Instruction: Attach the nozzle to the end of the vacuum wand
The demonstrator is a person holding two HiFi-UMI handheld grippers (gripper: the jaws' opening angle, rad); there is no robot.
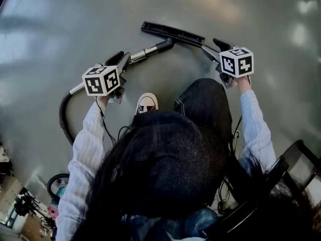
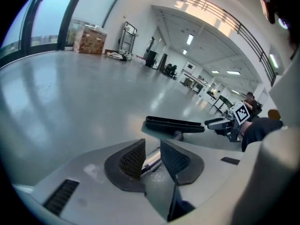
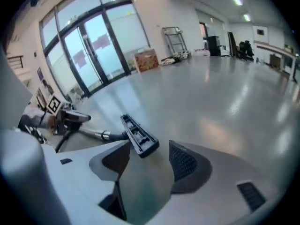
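The vacuum wand (image 1: 143, 53) is a metal tube whose black neck runs into the flat black nozzle (image 1: 172, 33); the two look joined. My left gripper (image 1: 122, 60) sits on the tube's middle. In the left gripper view the shiny wand (image 2: 151, 160) lies between the ribbed pads (image 2: 132, 158), which close on it, with the nozzle (image 2: 174, 123) ahead. My right gripper (image 1: 209, 46) is at the nozzle's right end. In the right gripper view the nozzle (image 3: 138, 136) has its end between the jaws, a gap shows on its right side, and that gripper (image 3: 149, 161) is open.
A black hose (image 1: 63, 115) curves from the wand's rear toward the person's left. A white shoe (image 1: 147, 103) and a dark-trousered knee (image 1: 205, 102) are just behind the wand. A black chair (image 1: 296, 162) stands at lower right. Boxes (image 2: 89, 40) and glass doors (image 3: 93, 50) are far off.
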